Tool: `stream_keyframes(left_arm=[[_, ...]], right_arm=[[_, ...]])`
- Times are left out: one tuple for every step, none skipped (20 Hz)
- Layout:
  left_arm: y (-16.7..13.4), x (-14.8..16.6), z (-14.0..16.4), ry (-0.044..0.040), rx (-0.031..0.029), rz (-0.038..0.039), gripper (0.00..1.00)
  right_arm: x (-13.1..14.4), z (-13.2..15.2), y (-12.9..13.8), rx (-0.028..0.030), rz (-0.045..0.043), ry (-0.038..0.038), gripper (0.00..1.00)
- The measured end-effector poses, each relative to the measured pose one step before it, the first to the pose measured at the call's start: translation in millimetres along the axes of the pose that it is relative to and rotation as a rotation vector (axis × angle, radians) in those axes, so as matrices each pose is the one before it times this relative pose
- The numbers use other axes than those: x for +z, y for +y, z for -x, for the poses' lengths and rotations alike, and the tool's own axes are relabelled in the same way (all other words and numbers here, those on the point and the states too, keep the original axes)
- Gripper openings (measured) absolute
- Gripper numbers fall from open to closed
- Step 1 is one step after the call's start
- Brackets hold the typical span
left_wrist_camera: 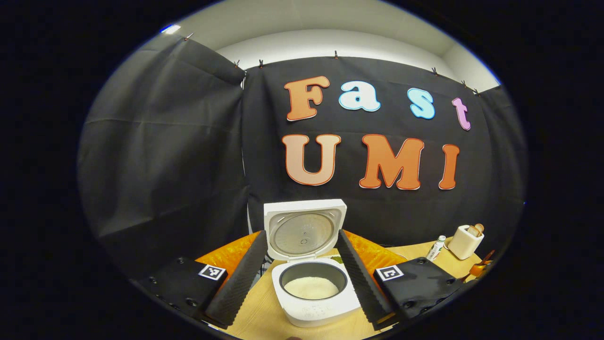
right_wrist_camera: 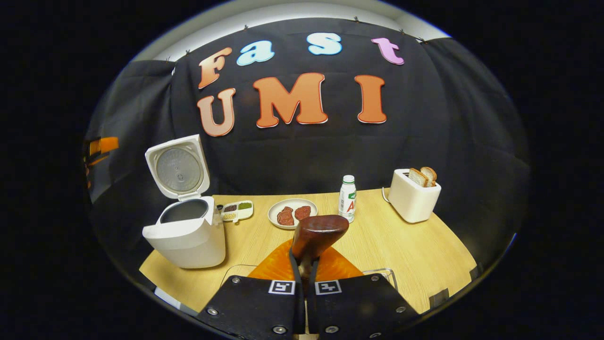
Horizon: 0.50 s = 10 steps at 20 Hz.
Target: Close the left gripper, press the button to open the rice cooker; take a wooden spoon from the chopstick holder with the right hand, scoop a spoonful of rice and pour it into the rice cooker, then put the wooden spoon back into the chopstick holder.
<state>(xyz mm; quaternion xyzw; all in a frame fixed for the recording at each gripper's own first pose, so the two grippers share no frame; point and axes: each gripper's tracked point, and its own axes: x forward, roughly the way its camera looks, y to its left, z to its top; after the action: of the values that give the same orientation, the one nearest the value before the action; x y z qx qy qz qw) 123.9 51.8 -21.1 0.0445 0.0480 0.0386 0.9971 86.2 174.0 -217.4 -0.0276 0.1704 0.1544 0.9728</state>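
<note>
The white rice cooker (left_wrist_camera: 314,302) stands open just ahead in the left gripper view, lid (left_wrist_camera: 304,231) upright, white rice (left_wrist_camera: 311,287) lying in its dark pot. My left gripper (left_wrist_camera: 302,238) is open, its fingers (left_wrist_camera: 240,278) spread to either side of the cooker and touching nothing. In the right gripper view my right gripper (right_wrist_camera: 304,262) is shut on the handle of a dark wooden spoon (right_wrist_camera: 318,233), whose bowl rises above the fingertips over the table. There the cooker (right_wrist_camera: 186,236) sits to the left with its lid (right_wrist_camera: 177,167) raised. I cannot tell whether the spoon carries rice.
Behind the spoon on the wooden table (right_wrist_camera: 406,250) are a plate of meat (right_wrist_camera: 292,212), a small sectioned tray (right_wrist_camera: 237,210), a white bottle (right_wrist_camera: 348,198) and a toaster with bread (right_wrist_camera: 414,193). A clear container's rim (right_wrist_camera: 380,273) shows under the right gripper.
</note>
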Motion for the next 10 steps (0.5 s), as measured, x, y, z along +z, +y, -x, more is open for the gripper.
stream_keyframes(left_arm=[[3.02, -0.69, -3.04, -0.0021, 0.00107, -0.00184, 1.0], [3.42, 0.48, -3.71, -0.00805, 0.0041, -0.00119, 1.0], [2.26, -0.34, -3.55, -0.00396, 0.00114, -0.00455, 1.0], [2.44, -2.69, -1.75, -0.00007, 0.00197, -0.00743, 1.0], [2.63, -2.42, -1.31, 0.00321, 0.00287, -0.00887, 1.0], [1.04, -2.27, -2.82, 0.00458, 0.00198, -0.00787, 1.0], [2.39, -2.61, -1.72, 0.00632, 0.00186, -0.00554, 1.0], [-0.26, -4.08, -0.55, 0.0069, -0.00069, -0.00399, 1.0], [0.07, -3.55, -0.14, 0.00861, -0.00236, -0.004, 1.0], [0.97, -3.38, -1.11, 0.00662, 0.00012, -0.00358, 1.0]], right_arm=[[-5.94, -7.06, 5.71, -0.00015, 0.03327, 0.00437, 0.01], [-5.88, -5.68, 5.03, 0.00016, 0.0329, 0.00264, 0.01], [-5.74, -4.76, 4.51, 0.00131, 0.03508, 0.00936, 0.01], [-6.58, -4.81, 5.1, 0.00456, 0.03593, 0.00861, 0.01], [-5.86, -4.75, 4.59, 0.00358, 0.03291, 0.00411, 0.01], [-4.28, -5.01, 4.72, 0.00531, 0.03376, 0.00477, 0.01], [-6.84, -4.37, 3.09, 0.0065, 0.03787, 0.00489, 0.01], [-3.82, -2.83, 3.48, 0.00431, 0.04171, -0.00399, 0.01], [-4.49, -4.91, 3.22, 0.00071, 0.04311, -0.00505, 0.01], [-4.9, -2.98, 4.86, 0.0086, 0.03407, -0.00001, 0.01]])
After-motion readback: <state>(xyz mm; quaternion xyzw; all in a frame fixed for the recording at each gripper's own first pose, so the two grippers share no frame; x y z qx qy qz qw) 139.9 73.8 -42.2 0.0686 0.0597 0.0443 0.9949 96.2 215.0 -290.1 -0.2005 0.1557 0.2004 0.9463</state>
